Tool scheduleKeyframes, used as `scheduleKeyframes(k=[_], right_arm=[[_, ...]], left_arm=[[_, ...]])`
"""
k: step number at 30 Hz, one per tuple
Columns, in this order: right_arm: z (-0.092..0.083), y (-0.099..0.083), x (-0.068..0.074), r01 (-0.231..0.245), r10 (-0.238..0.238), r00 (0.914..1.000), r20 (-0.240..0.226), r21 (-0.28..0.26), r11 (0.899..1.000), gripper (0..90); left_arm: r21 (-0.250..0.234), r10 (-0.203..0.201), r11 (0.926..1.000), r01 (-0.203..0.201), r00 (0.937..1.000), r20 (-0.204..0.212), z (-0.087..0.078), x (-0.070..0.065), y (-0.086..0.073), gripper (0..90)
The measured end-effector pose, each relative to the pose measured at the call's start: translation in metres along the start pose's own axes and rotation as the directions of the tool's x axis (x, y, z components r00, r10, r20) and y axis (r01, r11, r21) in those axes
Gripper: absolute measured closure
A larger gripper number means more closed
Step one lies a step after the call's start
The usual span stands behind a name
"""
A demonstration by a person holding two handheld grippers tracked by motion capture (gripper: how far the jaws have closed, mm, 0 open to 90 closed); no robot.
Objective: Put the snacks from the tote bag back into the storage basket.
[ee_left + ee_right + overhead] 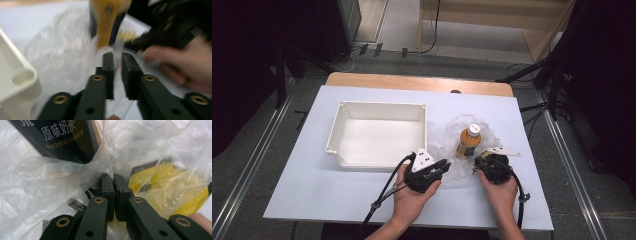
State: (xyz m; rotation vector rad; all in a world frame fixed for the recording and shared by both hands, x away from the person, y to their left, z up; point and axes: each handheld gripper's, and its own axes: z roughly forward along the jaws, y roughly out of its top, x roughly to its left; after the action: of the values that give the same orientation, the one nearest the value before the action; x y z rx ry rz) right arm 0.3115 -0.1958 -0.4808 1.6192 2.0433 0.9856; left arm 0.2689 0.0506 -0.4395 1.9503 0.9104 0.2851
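A clear plastic bag (pixel 447 134) lies crumpled on the white table, right of the tray. An orange bottle (pixel 469 142) with a white cap stands upright in it. My left gripper (pixel 446 165) reaches the bag's near left edge. In the blurred left gripper view its jaws (pixel 117 56) stand close together with white film (pixel 62 50) pinched between them, just short of the bottle (pixel 107 22). My right gripper (pixel 479 161) is at the bag's near right edge. Its jaws (pixel 113 177) are shut on the film (pixel 32 185), below the bottle's dark label (pixel 65 137).
An empty white tray (pixel 337 132) sits left of the bag, its rounded corner (pixel 15 75) close beside my left gripper. Something yellow (pixel 160 182) lies behind the film on the right. The other hand and gripper (pixel 162 32) are close across the bag.
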Motion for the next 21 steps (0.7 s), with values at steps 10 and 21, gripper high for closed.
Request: scheduleKeyframes(k=[10, 21], right_arm=[[-0.008, 0.000, -0.002, -0.007, 0.005, 0.9994, -0.036, -0.055, 0.998, 88.9], [-0.020, 0.004, 0.015, 0.045, -0.051, 0.9978, -0.042, -0.129, 0.991, 89.4]], left_arm=[[0.179, 0.035, 0.9835, -0.023, 0.9972, -0.067, 0.025, 0.010, -0.027, 90.0], [0.136, 0.077, 0.9886, -0.065, 0.9934, -0.085, 0.021, 0.003, -0.026, 88.8]])
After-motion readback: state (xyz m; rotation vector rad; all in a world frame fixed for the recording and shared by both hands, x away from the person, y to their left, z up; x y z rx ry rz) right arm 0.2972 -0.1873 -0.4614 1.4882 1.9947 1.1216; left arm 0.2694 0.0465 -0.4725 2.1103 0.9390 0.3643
